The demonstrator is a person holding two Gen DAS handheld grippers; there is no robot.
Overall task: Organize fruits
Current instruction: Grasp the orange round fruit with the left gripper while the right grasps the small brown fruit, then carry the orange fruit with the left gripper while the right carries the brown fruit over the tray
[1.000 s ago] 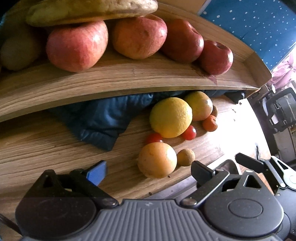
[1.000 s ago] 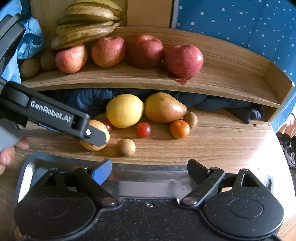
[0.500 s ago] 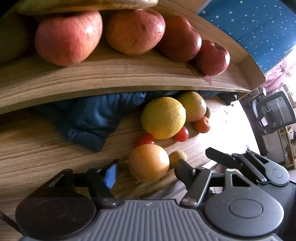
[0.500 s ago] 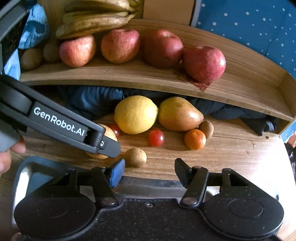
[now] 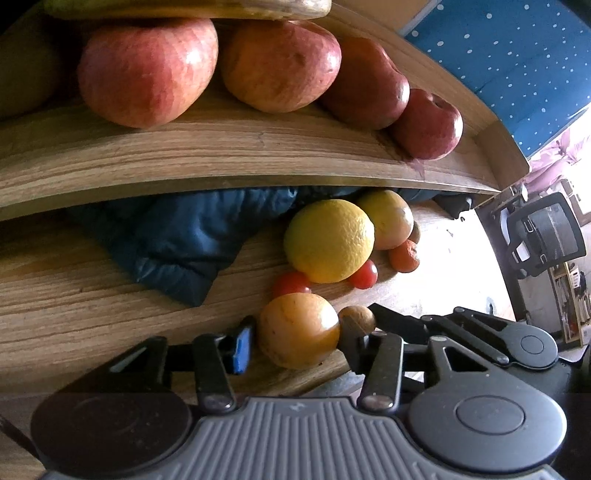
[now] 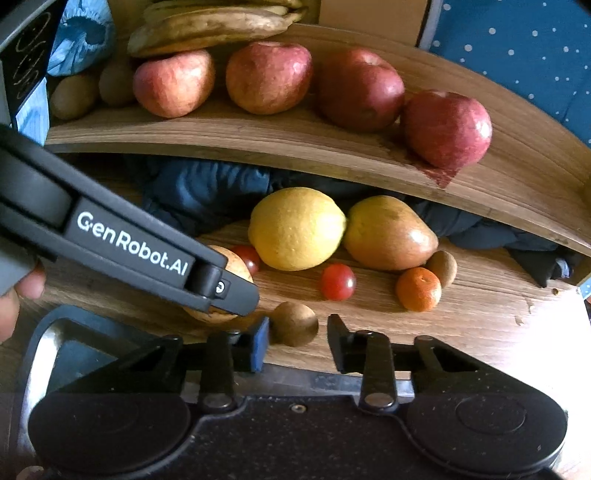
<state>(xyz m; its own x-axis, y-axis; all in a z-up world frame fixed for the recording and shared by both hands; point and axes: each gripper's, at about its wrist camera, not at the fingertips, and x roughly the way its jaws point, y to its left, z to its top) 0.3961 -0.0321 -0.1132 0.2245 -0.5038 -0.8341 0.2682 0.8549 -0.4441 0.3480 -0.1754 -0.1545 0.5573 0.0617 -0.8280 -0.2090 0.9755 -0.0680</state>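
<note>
On the lower wooden board (image 5: 74, 295) an orange (image 5: 298, 330) sits between the closing jaws of my left gripper (image 5: 297, 341). Its blue pad and black finger touch the orange's two sides. One of its fingers (image 6: 207, 280) hides most of the orange (image 6: 236, 266) in the right wrist view. A small round brown fruit (image 6: 294, 324) lies between the closing jaws of my right gripper (image 6: 297, 334). The blue pad is against the fruit, and a narrow gap shows at the black finger. The same brown fruit (image 5: 356, 319) sits just right of the orange.
Behind lie a lemon (image 6: 297, 229), a pear (image 6: 388, 232), two cherry tomatoes (image 6: 337, 281), a mandarin (image 6: 418, 289) and another brown fruit (image 6: 442, 267). The upper shelf (image 6: 295, 144) carries several apples (image 6: 269, 75), bananas (image 6: 210, 26) and kiwis. A dark blue cloth (image 5: 177, 243) is bunched under it. A person's hand (image 6: 14, 299) shows at the left edge.
Both pairs of jaws have narrowed from wide apart. The left ones have come in on the orange. The right gripper has moved forward and now brackets the small brown fruit.
</note>
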